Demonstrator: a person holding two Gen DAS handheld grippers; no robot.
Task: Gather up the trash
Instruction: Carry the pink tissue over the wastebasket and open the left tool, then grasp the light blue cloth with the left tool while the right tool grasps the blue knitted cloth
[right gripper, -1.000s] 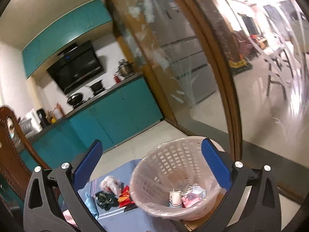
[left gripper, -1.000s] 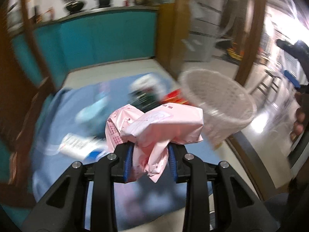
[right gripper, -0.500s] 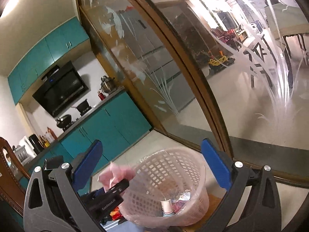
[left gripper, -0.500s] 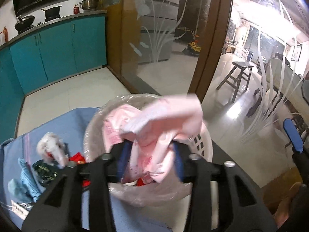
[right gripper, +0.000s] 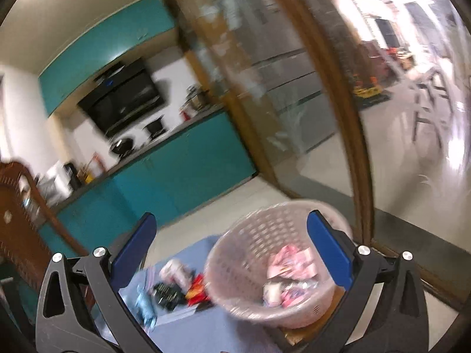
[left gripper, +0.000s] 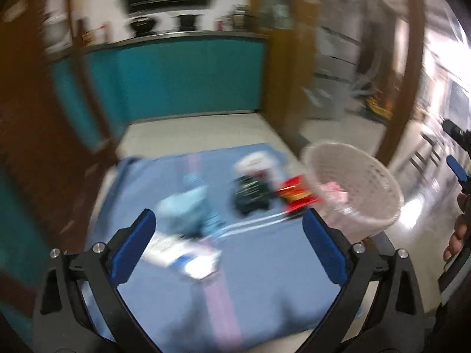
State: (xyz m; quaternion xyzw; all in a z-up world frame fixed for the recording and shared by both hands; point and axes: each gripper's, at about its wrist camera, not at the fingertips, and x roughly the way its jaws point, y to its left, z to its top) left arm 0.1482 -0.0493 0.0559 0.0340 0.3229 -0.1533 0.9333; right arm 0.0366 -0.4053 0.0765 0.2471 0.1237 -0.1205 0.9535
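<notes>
Left of the basket [left gripper: 353, 188], wrappers lie crowded on the cloth [left gripper: 265, 279], so the wide-open, empty left gripper [left gripper: 228, 248] and right gripper [right gripper: 232, 253] could pinch fabric.

The white lattice-walled basket [right gripper: 273, 270], lined with clear plastic, stands upright at the edge of the blue cloth [left gripper: 265, 279] and holds a crumpled pink wrapper [right gripper: 291, 261] on top of a small white cup [right gripper: 272, 291] and other scraps. Just beside the basket on the cloth lie a red packet [left gripper: 295, 195], a dark green-black wrapper [left gripper: 250, 195] and a white crumpled wad [left gripper: 254, 161]. Well apart from these, a pale blue wrapper [left gripper: 188, 209] and a white printed packet [left gripper: 182, 253] lie blurred.
</notes>
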